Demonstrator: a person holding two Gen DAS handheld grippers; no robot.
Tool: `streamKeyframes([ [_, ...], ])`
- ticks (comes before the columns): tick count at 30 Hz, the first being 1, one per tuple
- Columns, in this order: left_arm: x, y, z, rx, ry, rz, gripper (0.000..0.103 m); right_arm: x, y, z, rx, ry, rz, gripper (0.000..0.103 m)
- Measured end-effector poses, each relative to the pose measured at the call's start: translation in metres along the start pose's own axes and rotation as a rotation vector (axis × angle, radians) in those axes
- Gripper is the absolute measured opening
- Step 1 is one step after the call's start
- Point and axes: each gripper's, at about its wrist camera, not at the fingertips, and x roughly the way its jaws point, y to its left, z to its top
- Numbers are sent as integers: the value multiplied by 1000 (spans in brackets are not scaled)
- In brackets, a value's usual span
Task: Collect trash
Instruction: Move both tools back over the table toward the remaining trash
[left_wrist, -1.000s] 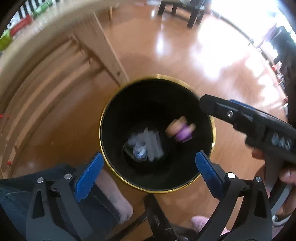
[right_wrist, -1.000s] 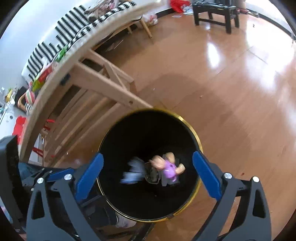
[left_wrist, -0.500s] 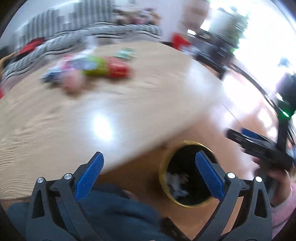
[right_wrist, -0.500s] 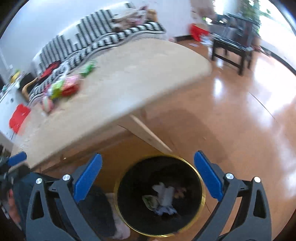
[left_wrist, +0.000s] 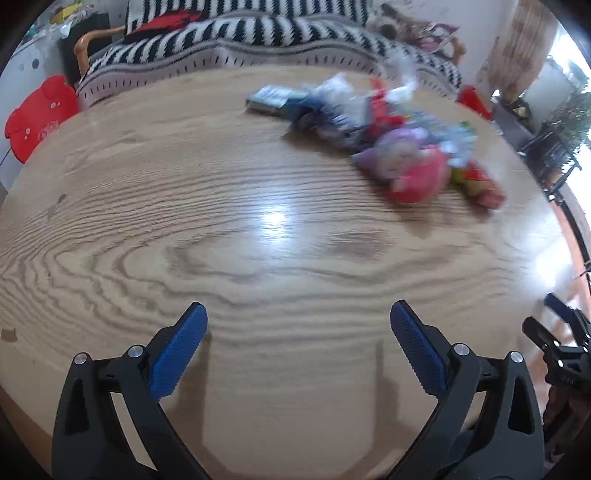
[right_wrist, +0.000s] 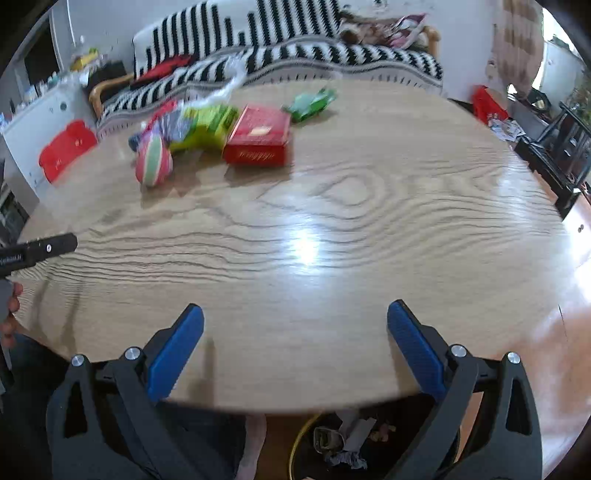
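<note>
Both tools hang over the near edge of the table (left_wrist: 155, 206), the left hand-held gripper (left_wrist: 298, 343) and the right hand-held gripper (right_wrist: 295, 341) alike spread wide with nothing between the blue pads. The trash pile (left_wrist: 373, 136) lies across the table on its far side, well apart from either tool. To do the next pick well, I would reach for an outlying piece, such as the red box (right_wrist: 258, 134) or the green wrapper (right_wrist: 310, 101), and close squarely on it so the heap is not scattered. Only the right wrist view looks under the table's near edge, where the gold-rimmed bin (right_wrist: 301, 439) stands with scraps inside; the left wrist view shows none of it.
</note>
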Motion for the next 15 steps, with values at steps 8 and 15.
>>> streamKeyframes([
  [8, 28, 2, 35, 118, -44, 43, 97, 41, 15, 51, -33, 15, 27, 98],
  [15, 56, 4, 75, 151, -86, 25, 97, 74, 21, 96, -12, 23, 15, 98],
])
